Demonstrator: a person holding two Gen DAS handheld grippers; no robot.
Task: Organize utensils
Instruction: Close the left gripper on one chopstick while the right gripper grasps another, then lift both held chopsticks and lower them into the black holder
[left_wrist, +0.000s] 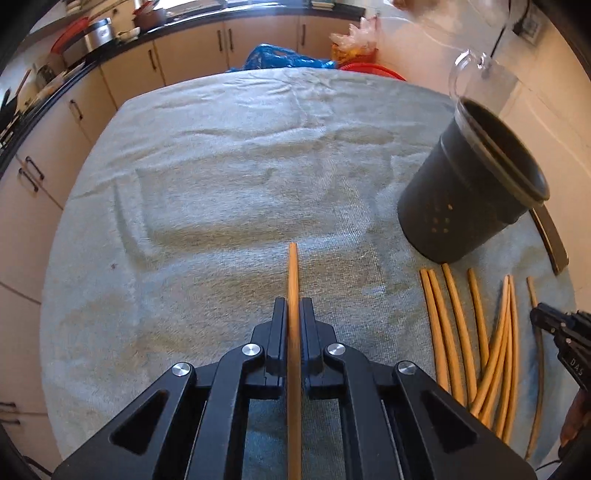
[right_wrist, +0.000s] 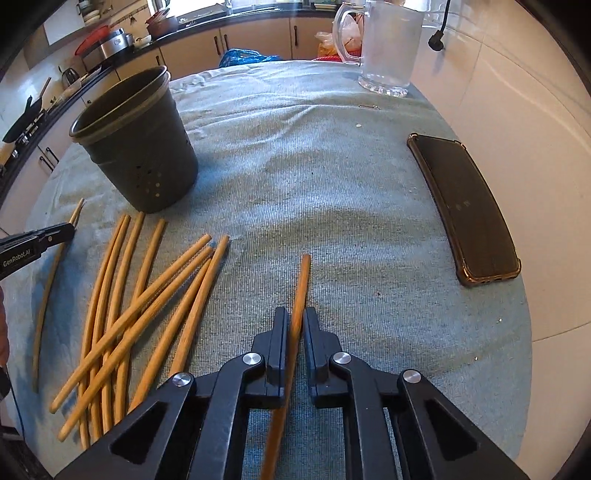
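Wooden chopsticks (right_wrist: 147, 314) both views | phone (right_wrist: 465, 210) right wrist only

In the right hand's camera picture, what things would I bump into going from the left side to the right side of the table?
Black tip of the other gripper → dark grey holder cup with little holes → loose pile of wooden chopsticks → single wooden chopstick clamped in this gripper → clear glass mug → black phone in a clear case.

Black angular claw (left_wrist: 293, 306) linkages, silver round screws, white lettering.
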